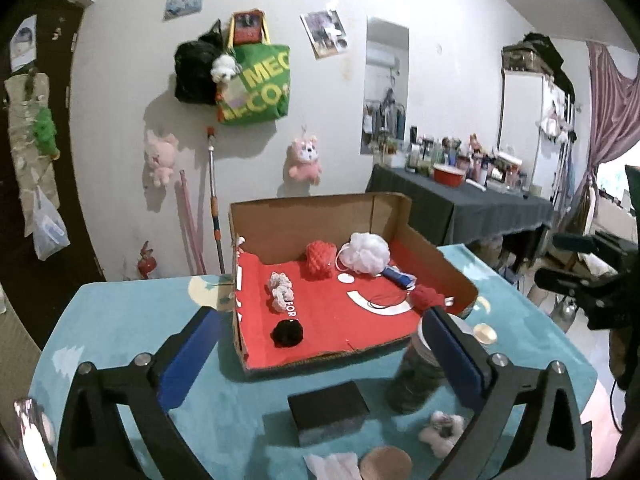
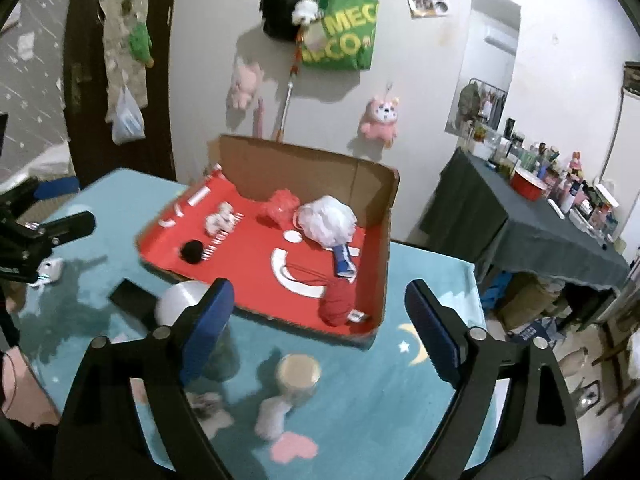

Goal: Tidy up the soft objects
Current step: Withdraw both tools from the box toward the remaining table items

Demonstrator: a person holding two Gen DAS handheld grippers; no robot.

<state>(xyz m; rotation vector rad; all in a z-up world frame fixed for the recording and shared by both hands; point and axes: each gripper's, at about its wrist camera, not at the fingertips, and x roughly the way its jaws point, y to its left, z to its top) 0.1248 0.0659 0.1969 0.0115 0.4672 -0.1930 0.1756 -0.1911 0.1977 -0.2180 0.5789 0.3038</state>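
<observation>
Cardboard box walls, open teal tablecloth

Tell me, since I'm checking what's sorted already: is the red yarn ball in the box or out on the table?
In. The red yarn ball lies on the cardboard box's red floor, in its near corner.

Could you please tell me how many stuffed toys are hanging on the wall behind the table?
3: a pale pink plush left of the mop handle, a pink plush right of it, and a small white plush on the green tote bag above. Others may be hidden.
</observation>
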